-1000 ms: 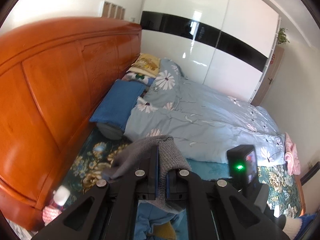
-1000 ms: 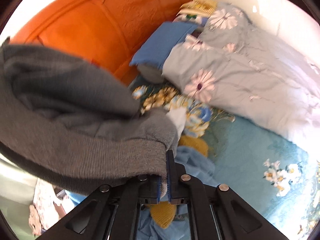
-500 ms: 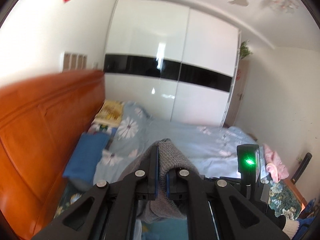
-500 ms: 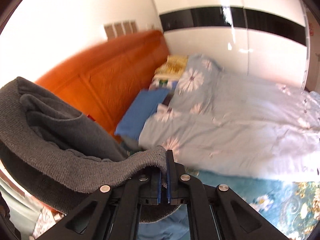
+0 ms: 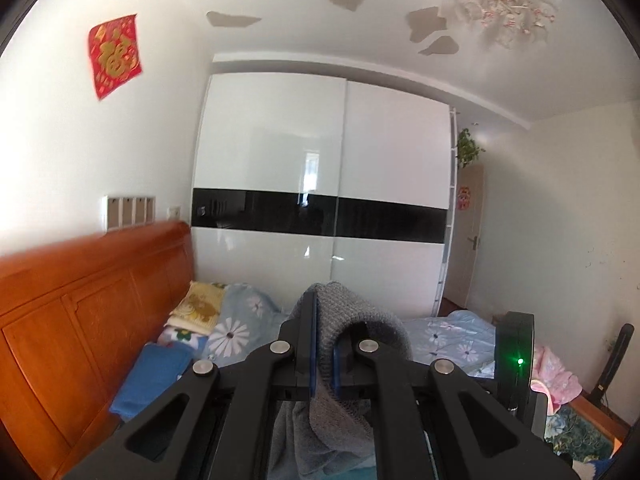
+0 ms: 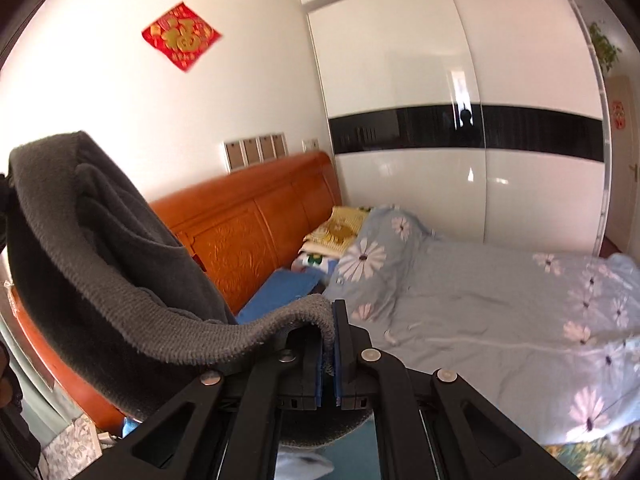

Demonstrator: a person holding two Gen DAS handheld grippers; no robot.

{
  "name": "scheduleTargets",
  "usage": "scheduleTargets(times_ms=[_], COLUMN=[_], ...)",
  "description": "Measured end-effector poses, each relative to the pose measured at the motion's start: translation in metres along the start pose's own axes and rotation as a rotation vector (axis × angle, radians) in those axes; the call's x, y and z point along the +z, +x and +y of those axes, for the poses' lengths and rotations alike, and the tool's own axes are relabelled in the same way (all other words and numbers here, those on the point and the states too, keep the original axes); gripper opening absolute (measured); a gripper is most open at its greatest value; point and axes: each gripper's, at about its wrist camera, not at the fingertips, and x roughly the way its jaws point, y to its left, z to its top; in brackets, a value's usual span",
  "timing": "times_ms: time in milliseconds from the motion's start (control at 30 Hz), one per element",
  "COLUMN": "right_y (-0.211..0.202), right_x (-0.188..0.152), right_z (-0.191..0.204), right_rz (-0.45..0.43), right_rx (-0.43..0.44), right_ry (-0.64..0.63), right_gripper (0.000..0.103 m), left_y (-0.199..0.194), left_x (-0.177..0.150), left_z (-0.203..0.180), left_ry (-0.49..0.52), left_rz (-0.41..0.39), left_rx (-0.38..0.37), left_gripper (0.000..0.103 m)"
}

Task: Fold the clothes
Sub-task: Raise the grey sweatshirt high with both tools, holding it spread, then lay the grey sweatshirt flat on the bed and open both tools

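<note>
In the left wrist view, the left gripper [image 5: 323,344] is seen closed tight on a fold of the grey knitted garment [image 5: 340,400], which is pinched between the blue pads [image 5: 312,344] and draped over the right-hand finger, the rest hanging down below the jaws. Beyond it, a bed with a pale blue floral duvet [image 5: 452,336] is seen against an orange wooden headboard [image 5: 92,320]. A blue pillow [image 5: 152,376] and a yellow patterned one [image 5: 200,308] are laid by the headboard. A white wardrobe with a black band [image 5: 320,216] is seen behind, a red wall decoration [image 5: 115,54] above on the left, and something pink [image 5: 556,376] at the right edge, possibly bedding, though it is too small to be told. A black device with a green light [image 5: 516,356] is seen to the right.

In the right wrist view, the right gripper [image 6: 328,344] is likewise clamped on an edge of the same garment [image 6: 100,260], the knit gripped between its pads. From there the cloth is carried up and left in a thick bunched sweep, held clear of the bed. The duvet [image 6: 500,312], headboard [image 6: 248,232], wardrobe [image 6: 460,128] and red decoration [image 6: 181,35] are shown behind.
</note>
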Motion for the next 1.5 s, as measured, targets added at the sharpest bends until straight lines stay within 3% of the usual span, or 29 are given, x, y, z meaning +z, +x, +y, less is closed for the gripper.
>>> scheduleTargets(times_ms=[200, 433, 667, 833, 967, 1133, 1333, 1400, 1500], right_y=[-0.057, -0.137, -0.22, -0.258, -0.259, -0.236, -0.193, -0.179, -0.156], right_x=[0.008, 0.008, 0.002, -0.005, -0.042, -0.135, -0.272, -0.317, -0.375], right_z=[-0.054, -0.14, -0.2, -0.224, -0.236, -0.248, -0.237, -0.224, -0.195], right_rz=[-0.052, -0.143, -0.175, -0.158, -0.055, 0.164, 0.459, 0.557, 0.688], right_rx=[-0.034, -0.158, -0.346, -0.457, -0.503, -0.498, -0.421, -0.389, -0.317], right_ry=[0.01, 0.079, 0.061, 0.051, 0.065, 0.15, 0.302, 0.327, 0.379], right_gripper=[0.004, 0.004, 0.004, 0.004, 0.004, 0.004, 0.004, 0.004, 0.004], left_y=[0.01, 0.017, 0.032, 0.047, 0.07, 0.105, 0.113, 0.104, 0.096], left_x=[0.008, 0.011, -0.013, -0.043, -0.101, -0.211, -0.348, -0.377, -0.408], left_z=[-0.075, -0.147, -0.204, -0.213, -0.204, -0.175, -0.14, -0.133, -0.105], left_ry=[0.035, 0.012, -0.007, -0.045, -0.043, -0.061, -0.048, -0.013, -0.038], left_rz=[-0.015, -0.023, 0.035, 0.115, 0.272, 0.55, 0.848, 0.914, 1.002], left_rx=[-0.086, -0.249, -0.416, -0.48, -0.467, -0.413, -0.329, -0.294, -0.238], left_gripper=[0.006, 0.006, 0.006, 0.007, 0.007, 0.007, 0.007, 0.007, 0.006])
